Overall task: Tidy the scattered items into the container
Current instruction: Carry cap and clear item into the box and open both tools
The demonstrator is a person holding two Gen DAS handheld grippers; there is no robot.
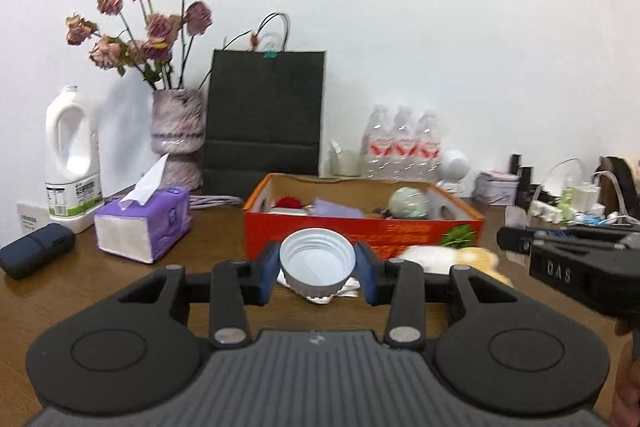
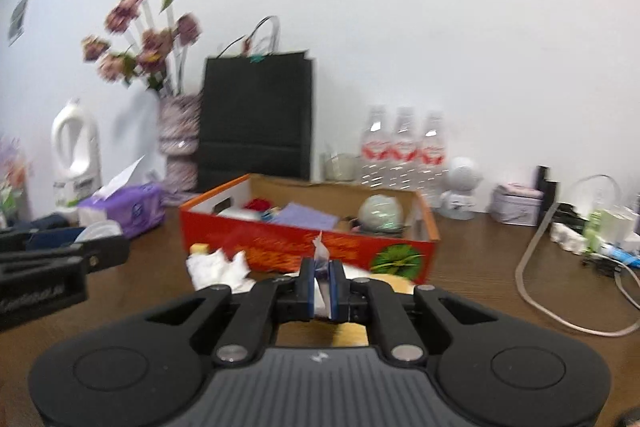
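The white lid (image 1: 317,263) sat clamped between the blue pads of the left gripper (image 1: 318,269), held level just in front of the orange box (image 1: 360,233). The right gripper (image 2: 323,289) pinched a thin white wrapper (image 2: 320,267) before that box (image 2: 304,243), which held a pale ball (image 2: 380,213), purple paper (image 2: 306,215) and something red (image 2: 258,205).

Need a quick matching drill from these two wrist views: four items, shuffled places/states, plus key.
Items:
1. white cap
2. thin white packet
3. crumpled tissue
4. pale green ball

Places:
A. inside the red box
B. clamped in the left gripper
C. lying on the table in front of the box
D. pinched in the right gripper

Pairs: 1-B, 2-D, 3-C, 4-A
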